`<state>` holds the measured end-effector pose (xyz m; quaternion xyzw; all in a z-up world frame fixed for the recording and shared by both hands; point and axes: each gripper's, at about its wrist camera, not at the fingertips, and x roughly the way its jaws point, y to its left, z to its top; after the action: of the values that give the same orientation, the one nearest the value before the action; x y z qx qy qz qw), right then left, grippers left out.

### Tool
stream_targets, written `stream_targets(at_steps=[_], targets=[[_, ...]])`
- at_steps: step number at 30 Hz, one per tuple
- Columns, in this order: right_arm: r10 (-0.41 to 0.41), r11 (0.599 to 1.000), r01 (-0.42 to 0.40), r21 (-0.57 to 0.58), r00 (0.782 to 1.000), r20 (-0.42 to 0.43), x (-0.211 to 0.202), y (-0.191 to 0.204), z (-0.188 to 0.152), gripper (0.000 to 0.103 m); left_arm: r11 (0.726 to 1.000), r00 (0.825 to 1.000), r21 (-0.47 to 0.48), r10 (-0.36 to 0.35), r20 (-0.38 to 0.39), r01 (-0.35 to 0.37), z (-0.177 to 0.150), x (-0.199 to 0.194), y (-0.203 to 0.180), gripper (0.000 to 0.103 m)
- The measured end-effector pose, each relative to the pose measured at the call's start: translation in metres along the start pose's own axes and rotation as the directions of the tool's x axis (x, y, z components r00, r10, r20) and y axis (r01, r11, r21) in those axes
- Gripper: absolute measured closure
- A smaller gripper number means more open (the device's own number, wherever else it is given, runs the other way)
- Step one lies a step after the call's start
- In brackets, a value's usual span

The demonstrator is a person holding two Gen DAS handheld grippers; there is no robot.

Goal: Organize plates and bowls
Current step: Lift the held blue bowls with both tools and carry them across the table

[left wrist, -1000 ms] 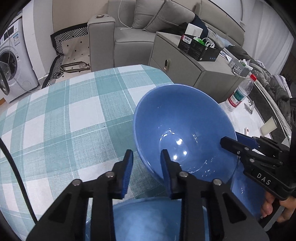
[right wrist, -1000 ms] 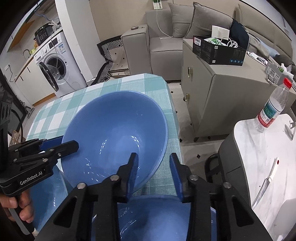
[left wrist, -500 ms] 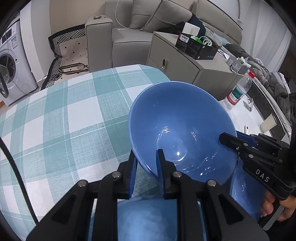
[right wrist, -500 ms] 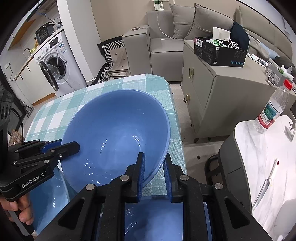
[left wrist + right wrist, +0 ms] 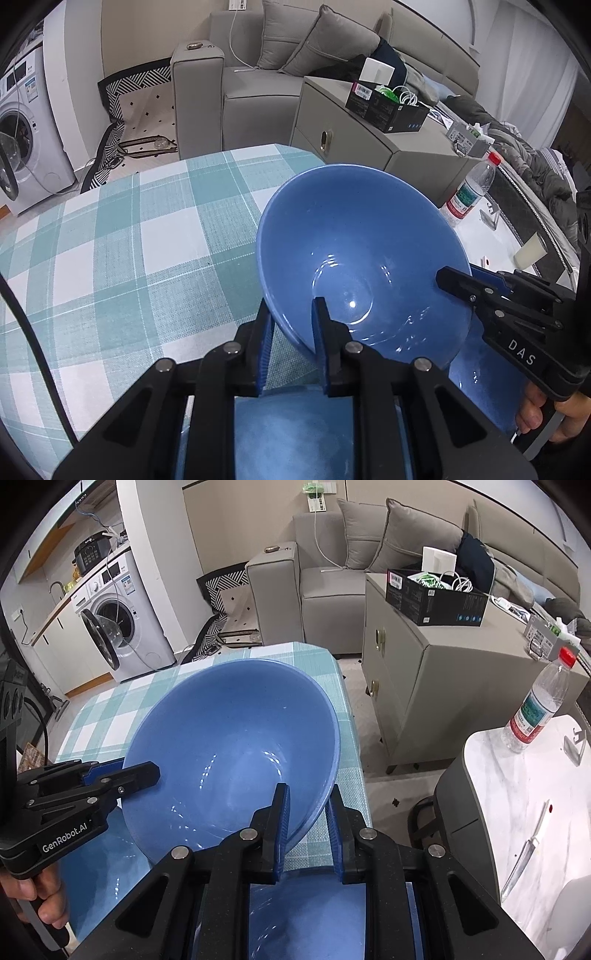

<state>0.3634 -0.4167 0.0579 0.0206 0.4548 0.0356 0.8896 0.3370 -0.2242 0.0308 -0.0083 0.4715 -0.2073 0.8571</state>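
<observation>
A large blue bowl (image 5: pixel 354 251) is held tilted above the checked table. My left gripper (image 5: pixel 291 325) is shut on its near left rim. My right gripper (image 5: pixel 306 805) is shut on the opposite rim of the same bowl (image 5: pixel 236 738). The right gripper also shows in the left wrist view (image 5: pixel 480 291), and the left gripper in the right wrist view (image 5: pixel 110 775). Another blue dish (image 5: pixel 291 435) lies below the bowl, close under both grippers; it also shows in the right wrist view (image 5: pixel 306 912).
The table has a teal and white checked cloth (image 5: pixel 122 251). A grey cabinet (image 5: pixel 436 657) with a black box stands to the right, beside a white marble surface (image 5: pixel 524 786) carrying a water bottle (image 5: pixel 539 705). A sofa and washing machine (image 5: pixel 114 616) stand beyond.
Both grippers closed onto the bowl's rim from open, and the bowl has lifted slightly with them.
</observation>
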Motion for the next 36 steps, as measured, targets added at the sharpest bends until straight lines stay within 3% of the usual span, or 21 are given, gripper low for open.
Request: stream_targets(at_steps=[17,36], targets=[[-0.019,1.0,0.021,-0.022,0.997,0.078,-0.046,0.019,0.002,0.083,1.0,0.997,0.009,-0.025,0.076,0.025,0.004,-0.043,0.0,0.085],[0.021,1.0,-0.018,-0.023,0.986,0.165,-0.099,0.042,-0.006,0.083,0.999,0.99,0.021,-0.043,0.133,0.041,-0.009,-0.084,0.004,0.085]])
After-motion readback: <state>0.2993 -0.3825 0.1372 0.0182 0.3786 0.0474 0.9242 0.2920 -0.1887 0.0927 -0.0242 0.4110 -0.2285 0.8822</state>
